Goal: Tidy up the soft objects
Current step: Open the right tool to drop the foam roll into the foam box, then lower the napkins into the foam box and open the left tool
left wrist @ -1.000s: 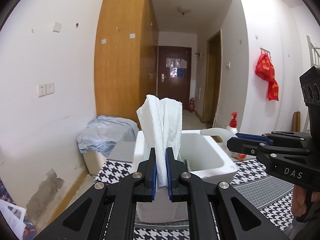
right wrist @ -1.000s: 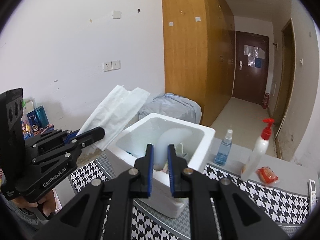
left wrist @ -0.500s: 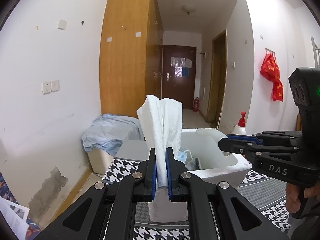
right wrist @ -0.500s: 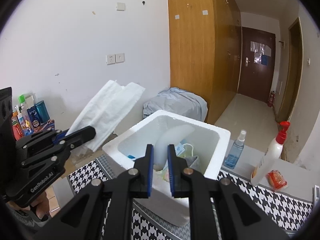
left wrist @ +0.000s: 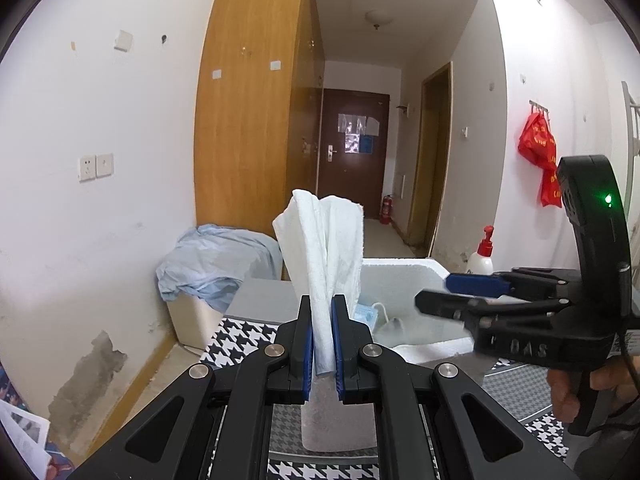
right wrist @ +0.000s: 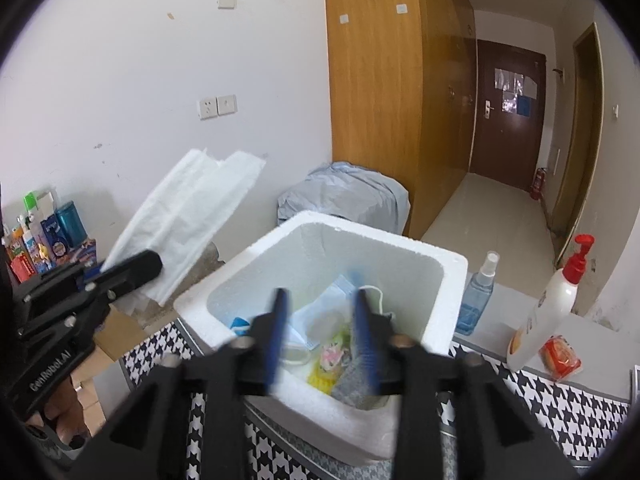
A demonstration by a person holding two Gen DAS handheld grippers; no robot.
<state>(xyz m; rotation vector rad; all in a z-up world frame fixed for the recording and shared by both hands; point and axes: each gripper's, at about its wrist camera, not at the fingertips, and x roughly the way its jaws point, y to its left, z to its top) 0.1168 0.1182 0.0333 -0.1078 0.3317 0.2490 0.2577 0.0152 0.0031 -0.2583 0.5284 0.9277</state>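
**White cloth held up beside the foam box**

The folded white cloth (left wrist: 324, 264) stands upright, pinched between the pressed-together pads of the left gripper (left wrist: 323, 354), near the white foam box (right wrist: 452, 264). Over the box's open top the right gripper (right wrist: 320, 336) is spreading its jaws, nothing between them; masks and small items lie inside. A pump bottle (right wrist: 552, 308) and spray bottle (right wrist: 478, 300) stand just past the box's right rim.

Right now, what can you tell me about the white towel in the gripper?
The white towel is soft, fluffy-looking cloth, folded into a long bunch. The left gripper is shut on its lower end, blue pads pinching both sides, so it sticks up and fans out on top. It is in the air beside the white foam box, not in it. Nothing else touches it.
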